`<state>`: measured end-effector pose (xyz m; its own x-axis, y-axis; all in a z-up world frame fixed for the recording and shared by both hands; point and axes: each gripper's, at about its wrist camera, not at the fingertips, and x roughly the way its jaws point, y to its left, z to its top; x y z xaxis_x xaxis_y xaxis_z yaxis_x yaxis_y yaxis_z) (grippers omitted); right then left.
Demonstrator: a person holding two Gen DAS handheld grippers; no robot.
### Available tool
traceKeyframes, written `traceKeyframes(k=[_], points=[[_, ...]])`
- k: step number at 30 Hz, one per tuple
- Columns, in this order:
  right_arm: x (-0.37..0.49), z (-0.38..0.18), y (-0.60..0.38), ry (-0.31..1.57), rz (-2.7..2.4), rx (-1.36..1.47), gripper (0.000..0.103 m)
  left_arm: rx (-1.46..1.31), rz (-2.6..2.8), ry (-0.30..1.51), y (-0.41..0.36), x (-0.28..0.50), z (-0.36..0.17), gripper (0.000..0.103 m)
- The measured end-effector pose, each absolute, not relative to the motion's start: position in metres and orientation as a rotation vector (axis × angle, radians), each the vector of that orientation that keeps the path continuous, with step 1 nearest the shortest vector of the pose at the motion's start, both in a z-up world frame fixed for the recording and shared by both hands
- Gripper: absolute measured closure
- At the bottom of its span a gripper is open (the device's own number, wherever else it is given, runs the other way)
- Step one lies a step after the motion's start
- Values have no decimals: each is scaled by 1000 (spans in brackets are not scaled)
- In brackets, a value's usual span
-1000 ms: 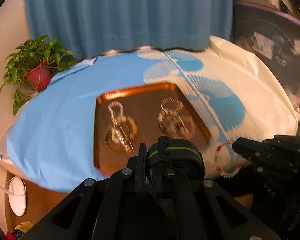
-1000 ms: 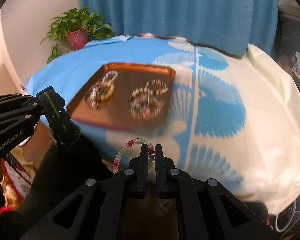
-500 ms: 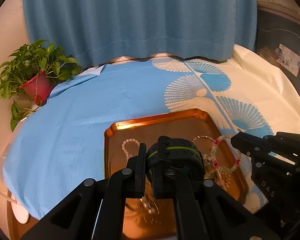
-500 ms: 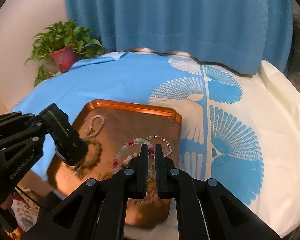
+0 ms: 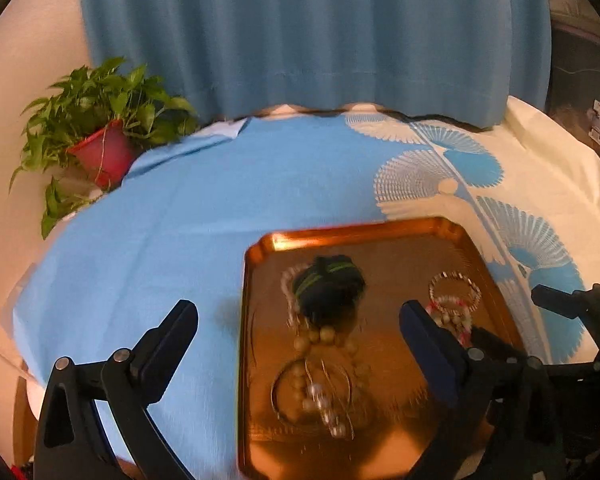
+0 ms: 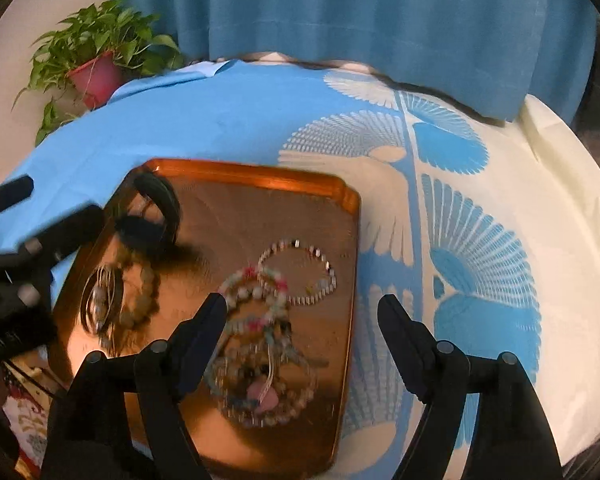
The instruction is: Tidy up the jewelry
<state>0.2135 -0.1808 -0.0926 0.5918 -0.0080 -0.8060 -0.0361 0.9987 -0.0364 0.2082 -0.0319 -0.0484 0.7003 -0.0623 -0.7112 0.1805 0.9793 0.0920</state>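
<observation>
A copper tray [image 5: 466, 236] [image 6: 340, 196] lies on the blue-and-cream tablecloth and holds several bracelets. My left gripper [image 5: 298, 320] hangs above the tray's left half, jaws opening, nothing between the pads. Just ahead of it a black band with green stripes [image 5: 326, 288] [image 6: 156, 208] sits blurred on the tray. My right gripper [image 6: 302, 312] hovers over the tray's right half, jaws also opening and empty. Below it lies a pink-and-white bead bracelet [image 6: 256, 284] [image 5: 448, 308], overlapping a silver link bracelet [image 6: 300, 272].
Big tan beads [image 5: 324, 336] and thin bangles [image 5: 312, 392] lie in the tray's near left part. A potted plant [image 5: 100, 152] stands at the table's far left corner. A blue curtain [image 5: 312, 32] hangs behind. The cloth [image 6: 500, 240] spreads to the right of the tray.
Both grippers moved forward over the tray and went from shut to wide open. The black band left the left fingers and the bead bracelet left the right fingers; both are now on the tray.
</observation>
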Motion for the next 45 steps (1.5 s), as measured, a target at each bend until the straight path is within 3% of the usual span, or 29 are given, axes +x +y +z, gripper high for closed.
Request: traceKeyframes(k=[23,45], points=[[66,-57,-163,840,-28,-43,24,169,-121,705,-15,74,-24,3],[24,-37,-158,795,-22,-62,24,183,-115,674,-16,44,-9,3]])
